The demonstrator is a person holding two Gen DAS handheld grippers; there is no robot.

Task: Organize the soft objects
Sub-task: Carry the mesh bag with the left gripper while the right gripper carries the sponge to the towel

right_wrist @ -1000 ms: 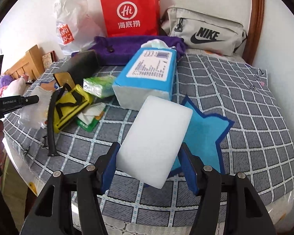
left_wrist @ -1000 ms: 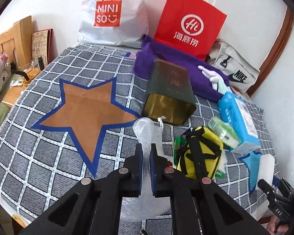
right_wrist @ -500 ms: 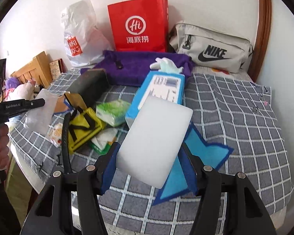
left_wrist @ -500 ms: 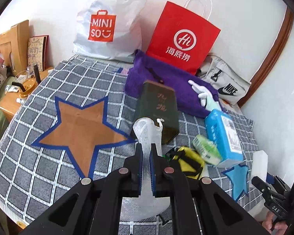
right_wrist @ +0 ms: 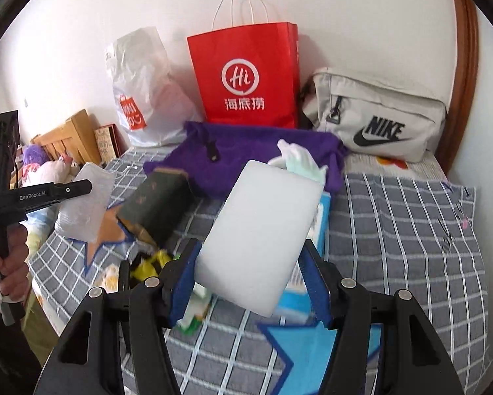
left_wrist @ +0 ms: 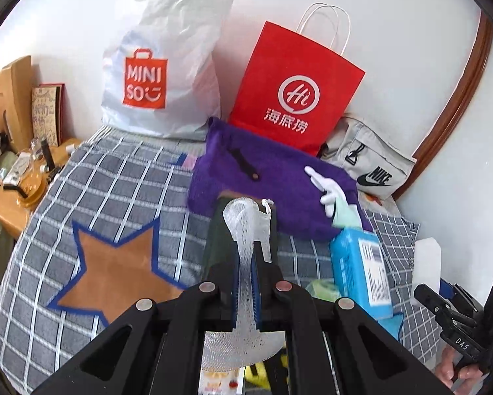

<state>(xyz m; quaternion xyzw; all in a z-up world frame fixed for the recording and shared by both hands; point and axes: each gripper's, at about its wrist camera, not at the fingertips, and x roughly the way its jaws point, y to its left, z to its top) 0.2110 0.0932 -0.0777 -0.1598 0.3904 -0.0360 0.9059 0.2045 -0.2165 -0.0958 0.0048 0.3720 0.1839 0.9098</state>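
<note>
The left gripper (left_wrist: 245, 283) is clenched on a white mesh foam sleeve (left_wrist: 243, 230), which rises between the blue pads and fans out below them. The right gripper (right_wrist: 251, 283) grasps a white foam block (right_wrist: 262, 240), tilted with its top toward 1 o'clock; both pads press its lower sides.

Only the left wrist view shows the whole brown star patch (left_wrist: 114, 270) on the checked bed cover (left_wrist: 82, 191), at 9 o'clock from the gripper, and the wooden bedside stand (left_wrist: 19, 197) with small clutter at the far left. There the foam block appears only as a sliver at 3 o'clock, above the other gripper's black frame and a hand (left_wrist: 456, 370).

Only the right wrist view shows the blue star patch (right_wrist: 312, 345) under its gripper, the sleeve from the side as a flat sheet at 9 o'clock, a yellow item with black straps (right_wrist: 147, 265) at 8 o'clock, and plush toys (right_wrist: 39, 168) at the far left.

Both views show the dark green tin (right_wrist: 157, 204) lying on the cover, the purple cloth (left_wrist: 269, 177), the blue tissue pack (left_wrist: 361, 266), the red paper bag (right_wrist: 246, 75), the white Miniso bag (left_wrist: 160, 72) and the grey Nike bag (right_wrist: 378, 121) at 12 to 2 o'clock against the wall.
</note>
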